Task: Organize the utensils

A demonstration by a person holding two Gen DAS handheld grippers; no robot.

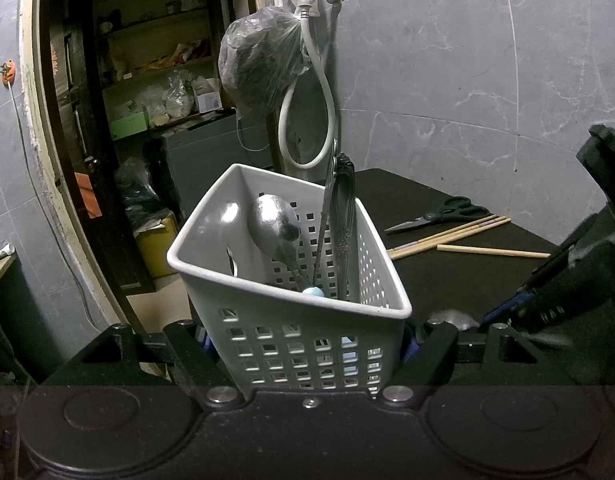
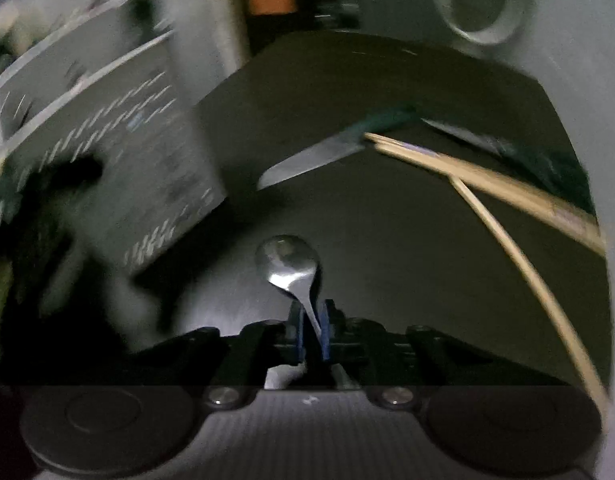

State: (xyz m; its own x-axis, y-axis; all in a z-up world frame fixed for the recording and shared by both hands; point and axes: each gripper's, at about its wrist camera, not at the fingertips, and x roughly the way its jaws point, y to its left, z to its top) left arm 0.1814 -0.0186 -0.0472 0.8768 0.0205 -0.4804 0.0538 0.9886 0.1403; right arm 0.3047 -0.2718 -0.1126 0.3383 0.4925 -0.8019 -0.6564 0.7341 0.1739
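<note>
My left gripper (image 1: 307,340) is shut on a white perforated utensil basket (image 1: 295,332) and holds it tilted. Inside stand a large metal spoon (image 1: 273,226), an ornate-handled utensil (image 1: 343,216) and a thin metal piece. My right gripper (image 2: 312,330) is shut on the handle of a small metal spoon (image 2: 288,258), bowl forward, above the black table (image 2: 387,240). The basket (image 2: 119,152) shows blurred at the left of the right wrist view. The right gripper (image 1: 547,292) also shows at the right edge of the left wrist view.
Wooden chopsticks (image 1: 447,236) and black-handled scissors (image 1: 439,216) lie on the black table (image 1: 467,280) by the grey marble wall. A knife blade (image 2: 311,158) lies beyond the spoon. A tap with hose and bagged object (image 1: 263,64) hangs behind the basket. An open storeroom doorway is at left.
</note>
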